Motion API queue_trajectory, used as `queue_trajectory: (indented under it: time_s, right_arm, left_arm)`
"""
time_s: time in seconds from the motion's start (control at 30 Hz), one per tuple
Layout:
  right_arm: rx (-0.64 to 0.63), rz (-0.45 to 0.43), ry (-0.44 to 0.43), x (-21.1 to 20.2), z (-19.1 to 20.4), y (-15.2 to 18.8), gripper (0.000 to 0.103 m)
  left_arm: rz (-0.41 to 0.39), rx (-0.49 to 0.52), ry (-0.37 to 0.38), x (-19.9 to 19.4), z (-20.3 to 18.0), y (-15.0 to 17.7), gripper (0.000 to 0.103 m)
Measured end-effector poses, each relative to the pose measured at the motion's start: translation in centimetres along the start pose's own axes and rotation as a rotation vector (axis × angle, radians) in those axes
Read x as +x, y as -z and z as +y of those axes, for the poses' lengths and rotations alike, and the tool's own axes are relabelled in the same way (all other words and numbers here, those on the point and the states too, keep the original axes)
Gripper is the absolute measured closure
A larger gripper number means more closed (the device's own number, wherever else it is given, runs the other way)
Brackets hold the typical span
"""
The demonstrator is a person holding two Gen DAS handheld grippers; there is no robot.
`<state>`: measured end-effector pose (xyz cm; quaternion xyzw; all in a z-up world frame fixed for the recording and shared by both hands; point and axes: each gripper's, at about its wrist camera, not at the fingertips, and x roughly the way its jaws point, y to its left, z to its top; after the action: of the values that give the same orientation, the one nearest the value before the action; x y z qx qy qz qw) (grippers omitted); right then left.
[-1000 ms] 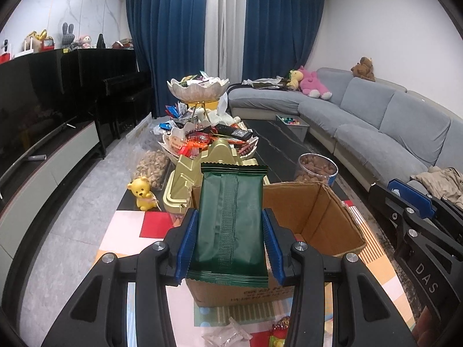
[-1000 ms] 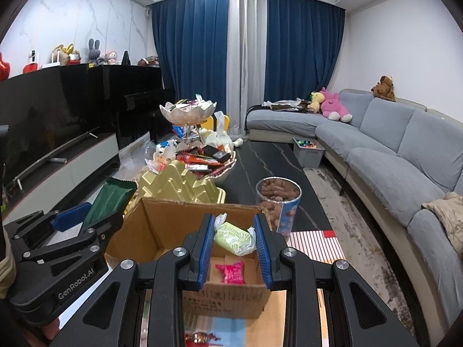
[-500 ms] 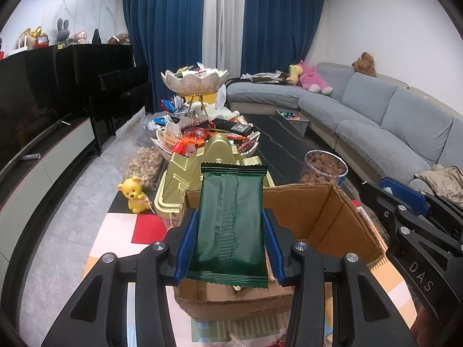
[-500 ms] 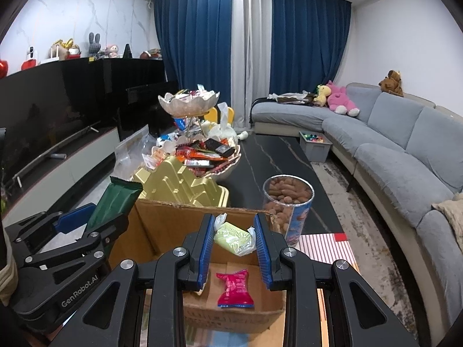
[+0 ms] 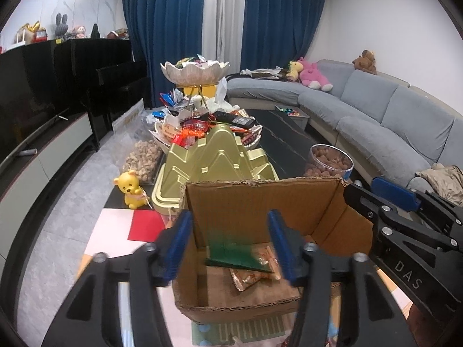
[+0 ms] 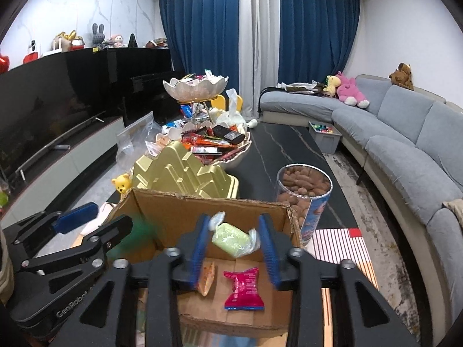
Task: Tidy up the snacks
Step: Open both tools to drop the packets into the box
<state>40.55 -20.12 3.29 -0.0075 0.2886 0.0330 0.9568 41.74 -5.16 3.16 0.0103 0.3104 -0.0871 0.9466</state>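
Snacks are seen dropping into a cardboard box (image 5: pixel 260 202): a blurred green packet (image 5: pixel 231 248) falls clear of the left gripper (image 5: pixel 230 240), and a pale green candy (image 6: pixel 231 238) sits loose between the right gripper (image 6: pixel 233 245), both jaws just opened.

A blurred dark green packet (image 5: pixel 231 248) tilts inside the open cardboard box (image 5: pixel 260 199) above orange wrappers (image 5: pixel 254 271), while a pale green twist-wrapped sweet (image 6: pixel 233 238) hangs over the same box, where a pink packet (image 6: pixel 243 289) lies flat on the floor.
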Motion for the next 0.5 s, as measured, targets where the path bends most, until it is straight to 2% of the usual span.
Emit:
queue_trajectory:
  time_s: [0.07, 0.13, 0.27, 0.5]
  right_arm:
    - [0.003, -0.014, 0.013, -0.2, -0.1, -0.1, 0.05]
    - [0.011, -0.026, 0.026, -0.6, -0.3, -0.2, 0.038]
    - [0.025, -0.04, 0.039, -1.2, -0.6, -0.5, 0.031]
    - [0.029, -0.044, 0.05, -2.2, -0.6, -0.5, 0.027]
  left_arm:
    - [-0.01, 0.0, -0.007, -0.3, 0.1, 0.0, 0.035]
    - [-0.016, -0.002, -0.014, -0.6, 0.2, -0.1, 0.029]
    - [-0.03, -0.007, -0.03, -1.3, 0.5, -0.3, 0.022]
    - [-0.039, -0.012, -0.041, -2.5, 0.5, -0.2, 0.017]
